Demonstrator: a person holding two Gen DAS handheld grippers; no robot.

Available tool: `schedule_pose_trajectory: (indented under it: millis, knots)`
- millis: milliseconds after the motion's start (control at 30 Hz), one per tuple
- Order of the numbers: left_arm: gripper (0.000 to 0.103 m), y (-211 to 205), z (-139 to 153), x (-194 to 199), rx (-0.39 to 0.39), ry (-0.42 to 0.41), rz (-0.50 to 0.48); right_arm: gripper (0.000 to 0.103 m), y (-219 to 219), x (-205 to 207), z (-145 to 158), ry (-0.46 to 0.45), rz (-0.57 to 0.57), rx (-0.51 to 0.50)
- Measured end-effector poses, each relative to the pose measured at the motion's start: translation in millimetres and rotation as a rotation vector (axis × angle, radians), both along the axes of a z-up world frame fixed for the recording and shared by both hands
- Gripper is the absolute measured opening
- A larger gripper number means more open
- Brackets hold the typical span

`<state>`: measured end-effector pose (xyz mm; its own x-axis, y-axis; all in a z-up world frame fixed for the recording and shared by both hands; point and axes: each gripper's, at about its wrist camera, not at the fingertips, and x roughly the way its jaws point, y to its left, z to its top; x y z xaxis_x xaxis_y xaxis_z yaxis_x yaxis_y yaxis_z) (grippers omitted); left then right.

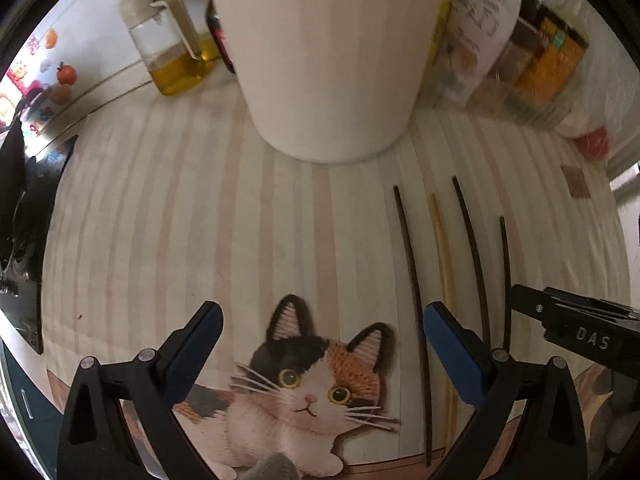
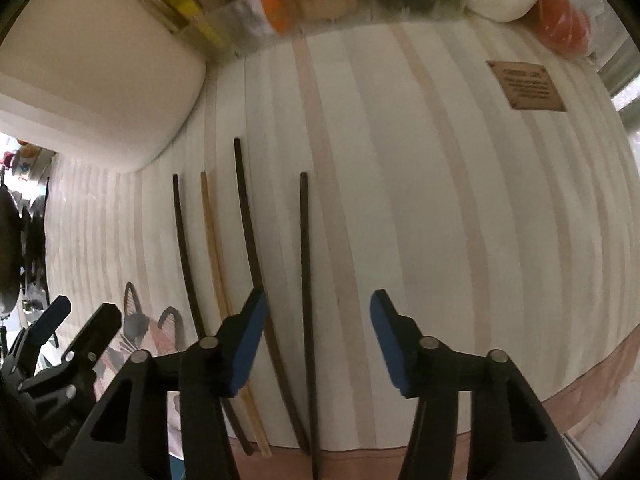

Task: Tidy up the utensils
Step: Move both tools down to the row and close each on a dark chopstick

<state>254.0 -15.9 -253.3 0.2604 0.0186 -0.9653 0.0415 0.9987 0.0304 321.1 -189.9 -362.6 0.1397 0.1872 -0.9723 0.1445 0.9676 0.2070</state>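
Several chopsticks lie side by side on a striped mat with a cat picture (image 1: 316, 384): dark ones (image 1: 412, 300) (image 2: 306, 280) and one pale wooden one (image 1: 440, 248) (image 2: 214, 248). A tall white holder (image 1: 324, 60) stands at the back of the mat, also at upper left in the right wrist view (image 2: 96, 92). My left gripper (image 1: 322, 320) is open and empty above the cat picture, left of the chopsticks. My right gripper (image 2: 318, 312) is open, its fingers either side of the rightmost dark chopstick, above it. It also shows in the left wrist view (image 1: 576, 320).
An oil bottle (image 1: 168, 44) stands left of the holder. Packets and jars in a clear bin (image 1: 520, 52) line the back right. A red-lidded object (image 2: 564, 24) and a brown label (image 2: 526, 86) sit at the mat's far right. Dark cookware (image 1: 20, 208) is at the left.
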Motion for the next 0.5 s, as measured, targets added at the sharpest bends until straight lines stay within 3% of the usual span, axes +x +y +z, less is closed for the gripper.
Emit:
schedule_pose_trajectory:
  millis: [100,267,333,500]
  knots:
    - [0.102,-3,-4,0,0.003,0.011,-0.009,0.033,4,-1,-9,0.027,0.012,-0.012]
    - [0.102,-8,-8,-1,0.001,0.024,-0.017,0.019,8,-9,-9,0.015,0.047,-0.067]
    - [0.102,-9,-11,0,-0.011,0.044,-0.019,0.007,8,-11,-10,0.019,0.060,-0.066]
    - [0.102,-13,-22,4,-0.075,0.097,-0.011,0.004,-5,-20,-11,0.040,0.083,-0.087]
